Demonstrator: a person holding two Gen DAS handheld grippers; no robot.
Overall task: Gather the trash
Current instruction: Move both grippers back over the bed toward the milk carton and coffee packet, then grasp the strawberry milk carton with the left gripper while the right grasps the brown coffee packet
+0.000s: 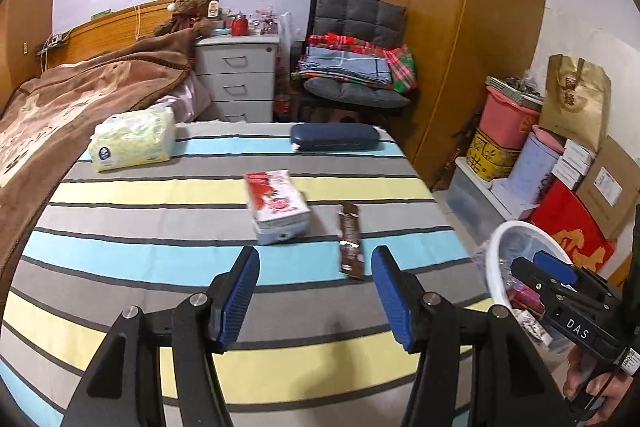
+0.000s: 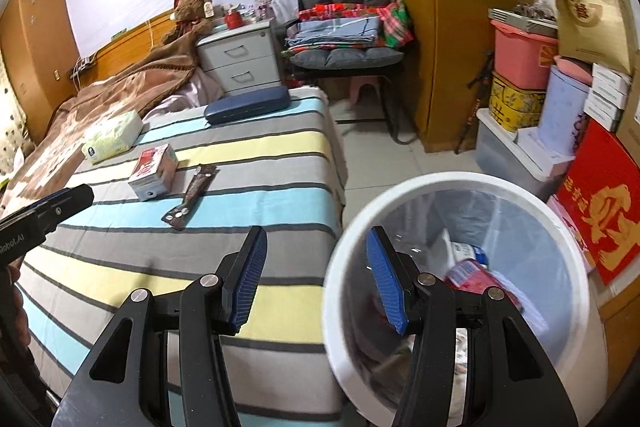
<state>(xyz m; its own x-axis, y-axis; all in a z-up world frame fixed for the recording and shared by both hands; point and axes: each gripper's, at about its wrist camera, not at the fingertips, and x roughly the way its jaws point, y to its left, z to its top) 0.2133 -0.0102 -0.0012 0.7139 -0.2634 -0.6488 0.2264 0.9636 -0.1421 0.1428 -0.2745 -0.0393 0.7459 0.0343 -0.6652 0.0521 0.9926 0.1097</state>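
A brown snack wrapper lies flat on the striped bedspread, just ahead of my left gripper, nearer its right finger. That gripper is open with nothing between its pads. A red-and-white carton lies a little farther up the bed. My right gripper is open and hovers at the bed's edge over the near rim of a white bin. Its right finger shows against the bin's inside, which holds packets and paper. The wrapper and carton lie to its left. Nothing is held.
A green tissue pack and a dark blue case lie at the far end of the bed, beside a brown blanket. Beyond are a grey drawer unit, a chair with folded cloth, a wardrobe and stacked boxes.
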